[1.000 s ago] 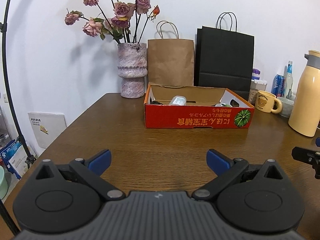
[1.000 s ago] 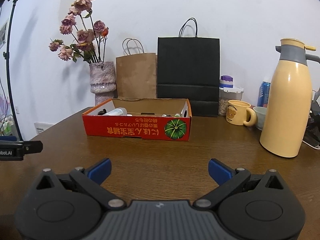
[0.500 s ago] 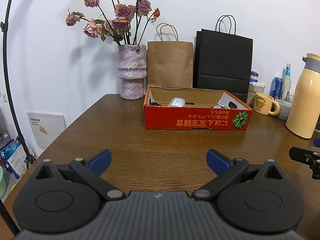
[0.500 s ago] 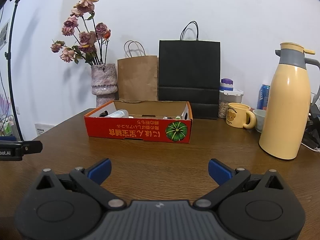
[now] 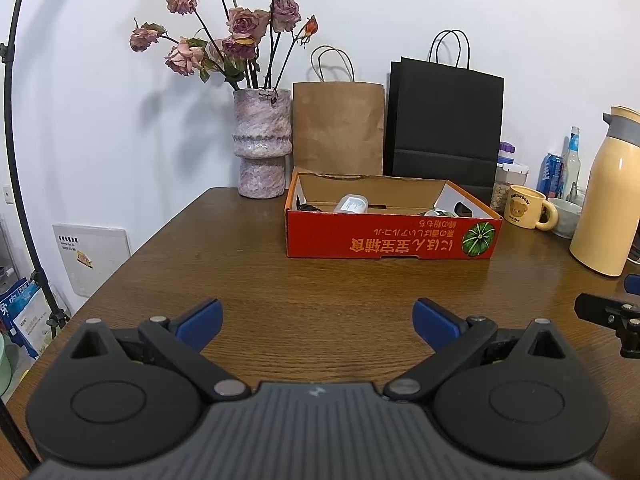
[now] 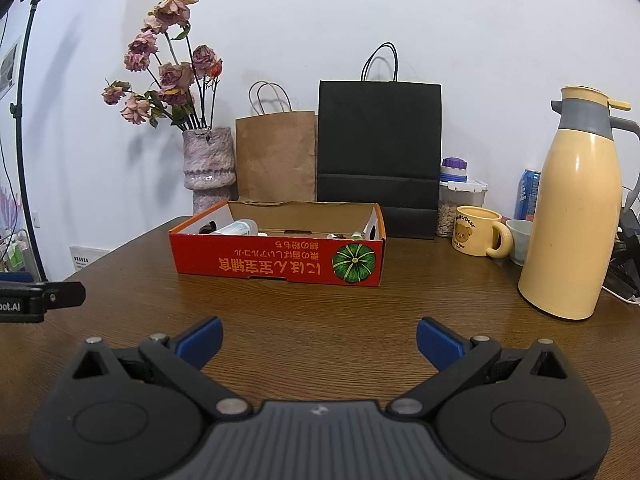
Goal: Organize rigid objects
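Note:
A red cardboard box [image 5: 390, 238] [image 6: 276, 260] with a green pumpkin print stands on the brown wooden table [image 5: 320, 280] [image 6: 320, 304]. Inside it lie a white plastic case [image 5: 353, 203], a pale bottle [image 6: 236, 227] and small dark items, mostly hidden by the box wall. My left gripper [image 5: 318, 320] hovers open over the near table, well short of the box, nothing between its blue fingertips. My right gripper [image 6: 319, 340] is likewise open and holds nothing. Each gripper's tip shows at the other view's edge.
Behind the box stand a pink vase of dried roses [image 5: 262, 144], a brown paper bag [image 5: 338, 128] and a black paper bag [image 5: 446, 120]. At the right are a cream thermos jug [image 6: 576, 216], a bear mug [image 6: 476, 232], a small bowl, a jar and cans. The table's left edge drops off.
Both grippers have drawn back and slightly down from the box, so it looks a little farther and smaller. Their jaws stay equally wide.

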`<state>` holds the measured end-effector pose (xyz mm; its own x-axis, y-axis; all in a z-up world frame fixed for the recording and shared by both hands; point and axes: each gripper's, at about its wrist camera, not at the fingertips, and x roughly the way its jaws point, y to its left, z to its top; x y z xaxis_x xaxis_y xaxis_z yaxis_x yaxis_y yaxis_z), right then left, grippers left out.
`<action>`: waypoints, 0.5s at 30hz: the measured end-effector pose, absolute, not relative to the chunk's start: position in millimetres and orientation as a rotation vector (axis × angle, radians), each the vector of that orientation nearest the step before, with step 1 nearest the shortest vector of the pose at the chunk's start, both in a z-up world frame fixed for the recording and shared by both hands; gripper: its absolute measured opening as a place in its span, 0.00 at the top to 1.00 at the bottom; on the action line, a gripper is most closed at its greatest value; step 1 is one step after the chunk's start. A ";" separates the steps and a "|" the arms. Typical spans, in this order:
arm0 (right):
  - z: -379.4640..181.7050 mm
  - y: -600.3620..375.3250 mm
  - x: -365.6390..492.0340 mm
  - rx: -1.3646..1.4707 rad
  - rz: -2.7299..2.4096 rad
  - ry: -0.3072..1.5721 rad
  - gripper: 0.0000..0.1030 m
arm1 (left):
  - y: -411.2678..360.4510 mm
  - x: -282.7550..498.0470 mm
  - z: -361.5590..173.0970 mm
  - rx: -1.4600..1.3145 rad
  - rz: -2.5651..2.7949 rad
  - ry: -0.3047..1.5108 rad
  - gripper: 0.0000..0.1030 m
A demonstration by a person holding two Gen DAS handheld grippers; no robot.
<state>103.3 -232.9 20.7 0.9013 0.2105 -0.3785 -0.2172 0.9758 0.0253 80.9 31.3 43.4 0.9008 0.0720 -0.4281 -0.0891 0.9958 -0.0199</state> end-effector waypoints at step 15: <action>20.3 -231.8 102.8 -0.017 0.220 0.393 0.00 | 35.0 84.0 42.4 -0.057 0.082 0.452 0.00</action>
<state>102.8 -231.8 20.3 0.9002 0.2089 -0.3820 -0.2156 0.9761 0.0258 84.0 35.0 42.4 0.8965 0.0662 -0.4381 -0.0915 0.9951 -0.0369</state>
